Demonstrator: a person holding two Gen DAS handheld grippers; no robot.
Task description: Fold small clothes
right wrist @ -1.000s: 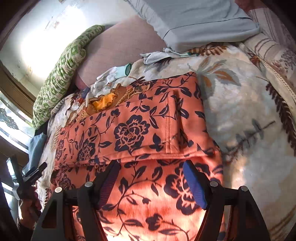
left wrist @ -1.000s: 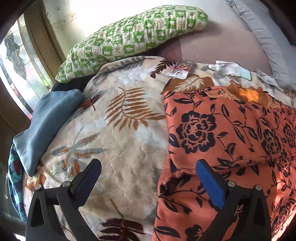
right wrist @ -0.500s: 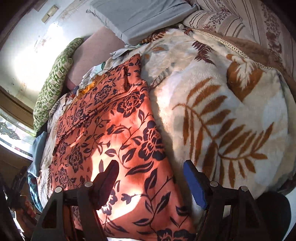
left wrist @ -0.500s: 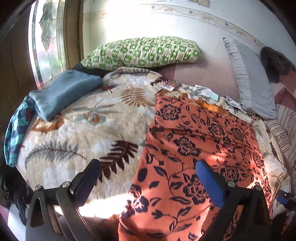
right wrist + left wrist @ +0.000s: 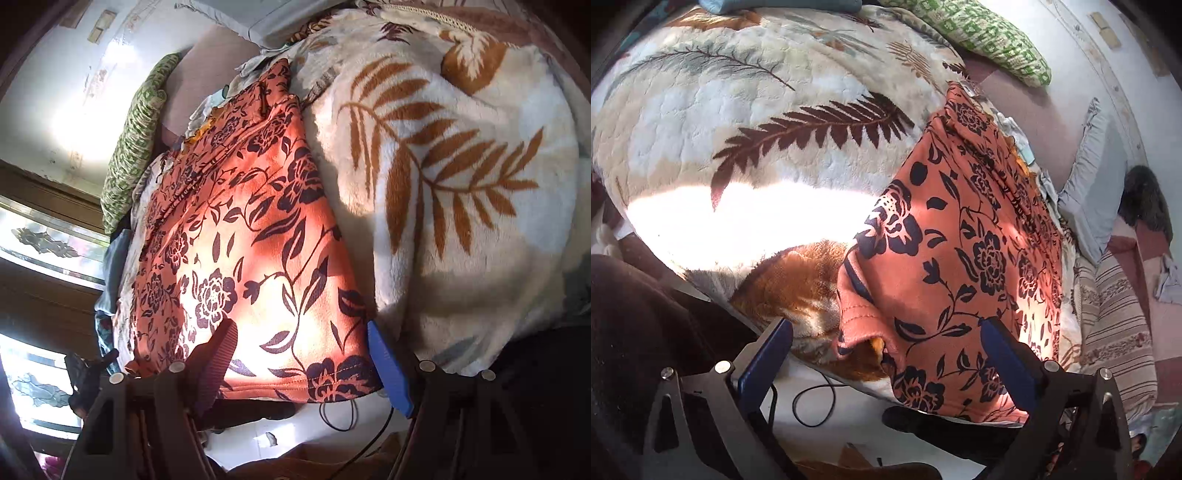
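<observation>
- The garment point(image 5: 964, 254) is seen as an orange-red fleece piece printed all over with dark navy roses, leaves and trailing vines.
- It is laid lengthwise on the blanket point(image 5: 746, 122), stretched from near the green pillow point(image 5: 979, 33) at the far end to the blanket's near edge, over which its hem is draped.
- A stitched hem is shown along the near edge in the right view point(image 5: 280, 384); at the near left corner the cloth is curled up, so that an opening is shown.
- Ridges and folds are seen along the far half, where a second layer appears to be lying on the first.
- A broad patch of sunlight is cast across the middle of the cloth, and the colour there is washed out.
- The left gripper point(image 5: 886, 354) is held spread wide just before the near left corner; nothing is gripped between its blue pads.
- The right gripper point(image 5: 301, 354) is likewise spread wide, over the near hem at the right corner; no cloth is pinched.
- A grey pillow point(image 5: 1089, 177) is seen beyond the garment's far right side.
</observation>
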